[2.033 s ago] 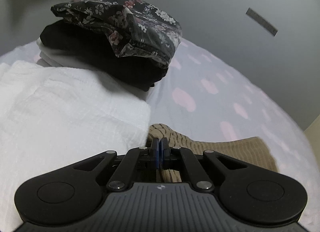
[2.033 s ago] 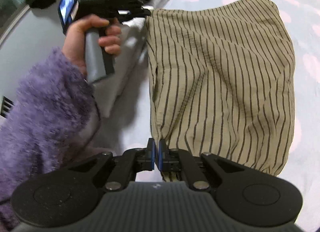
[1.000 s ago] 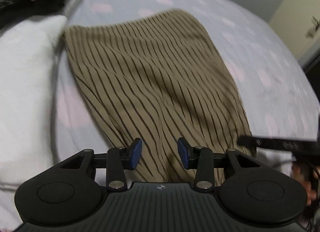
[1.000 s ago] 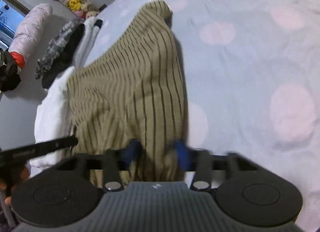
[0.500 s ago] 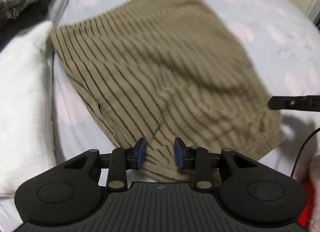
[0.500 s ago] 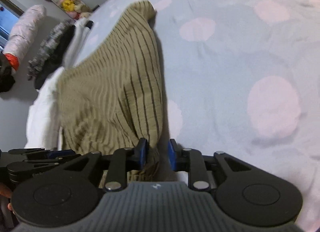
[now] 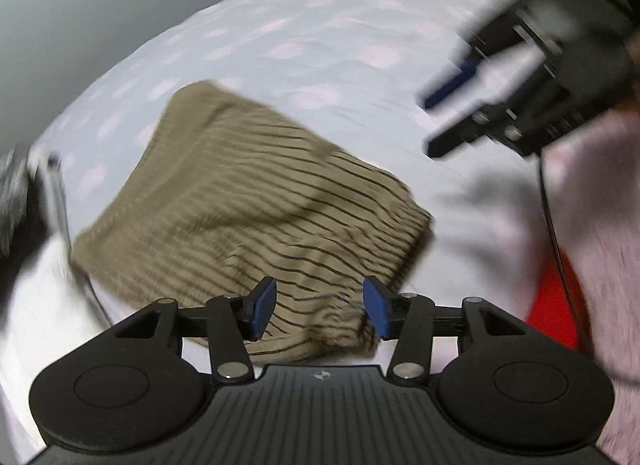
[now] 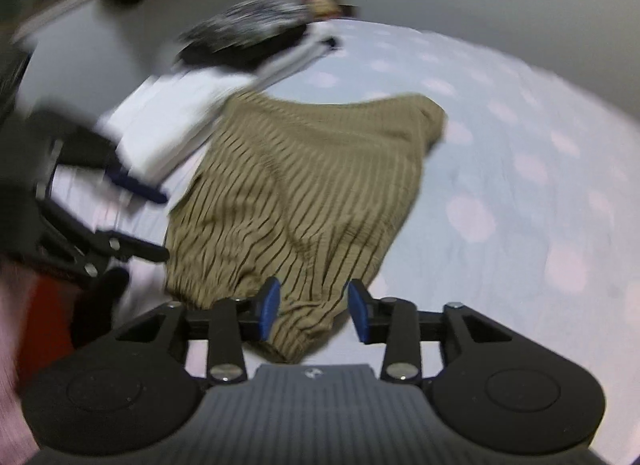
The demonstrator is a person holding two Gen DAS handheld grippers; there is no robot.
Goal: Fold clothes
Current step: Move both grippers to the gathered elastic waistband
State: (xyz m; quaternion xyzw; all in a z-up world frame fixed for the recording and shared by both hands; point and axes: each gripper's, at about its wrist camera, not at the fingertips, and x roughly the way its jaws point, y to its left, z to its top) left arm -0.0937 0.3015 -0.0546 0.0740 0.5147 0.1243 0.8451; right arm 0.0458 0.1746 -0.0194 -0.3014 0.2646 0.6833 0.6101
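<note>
Both frames are pretty blurry, but the left gripper point(image 7: 319, 307) has its blue pads spread apart over the near hem of the tan striped garment point(image 7: 256, 205), and the right gripper point(image 8: 313, 315) is spread the same way, gripping nothing. The garment lies folded on the pale dotted bedsheet point(image 8: 520, 169). Beyond it, a white folded cloth point(image 8: 168, 121) touches its far-left corner, with a dark stack of clothes point(image 8: 244, 37) behind that.
</note>
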